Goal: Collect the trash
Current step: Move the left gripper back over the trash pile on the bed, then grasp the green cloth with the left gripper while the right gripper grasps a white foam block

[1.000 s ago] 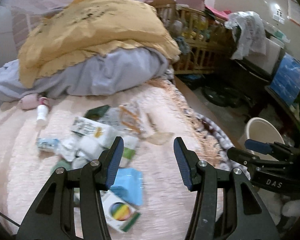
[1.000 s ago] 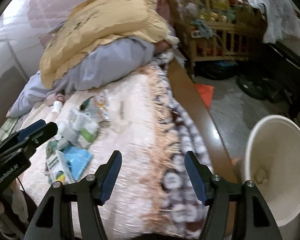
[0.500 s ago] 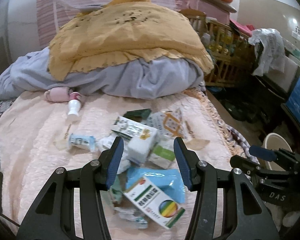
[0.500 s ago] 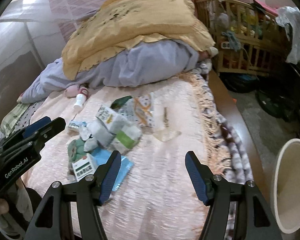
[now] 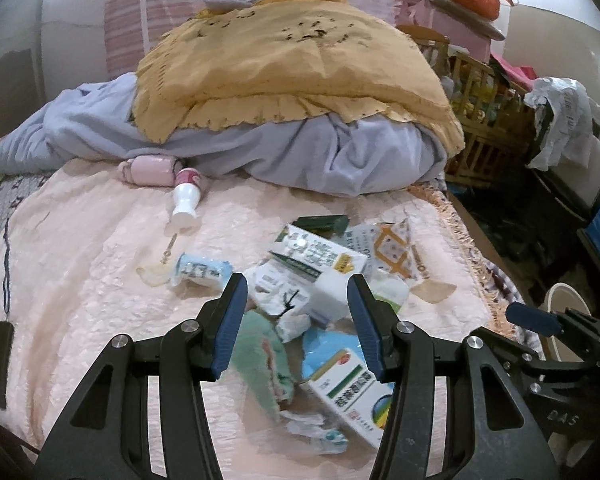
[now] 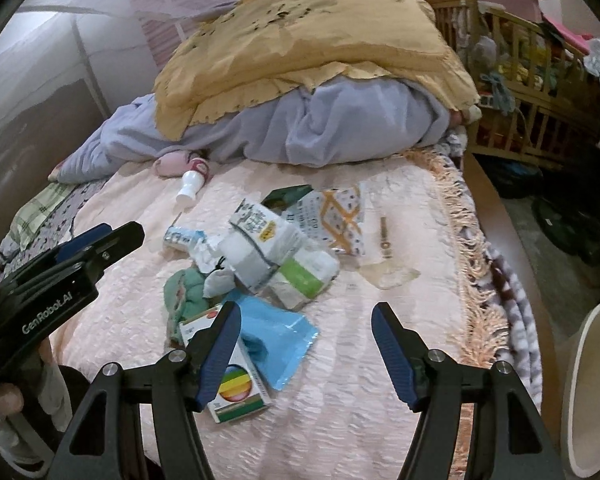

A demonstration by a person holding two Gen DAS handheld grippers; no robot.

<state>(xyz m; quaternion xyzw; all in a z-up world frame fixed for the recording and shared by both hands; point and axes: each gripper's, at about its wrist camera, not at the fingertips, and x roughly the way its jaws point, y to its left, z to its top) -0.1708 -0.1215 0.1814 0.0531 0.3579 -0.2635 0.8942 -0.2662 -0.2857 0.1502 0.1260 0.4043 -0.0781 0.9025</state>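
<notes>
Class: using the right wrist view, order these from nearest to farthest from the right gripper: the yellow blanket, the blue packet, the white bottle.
1. blue packet, just beyond the right gripper, towards its left finger.
2. white bottle, farther up the bed, left.
3. yellow blanket, atop the bedding pile at the back.

Left gripper [image 5: 296, 326] empty, right gripper [image 6: 306, 354] opening.

We note pale pink bedspread [image 5: 80, 248], mustard-yellow blanket [image 5: 292, 64] at 12 o'clock, blue pouch [image 6: 276, 328], rainbow-circle carton [image 6: 236, 394].
</notes>
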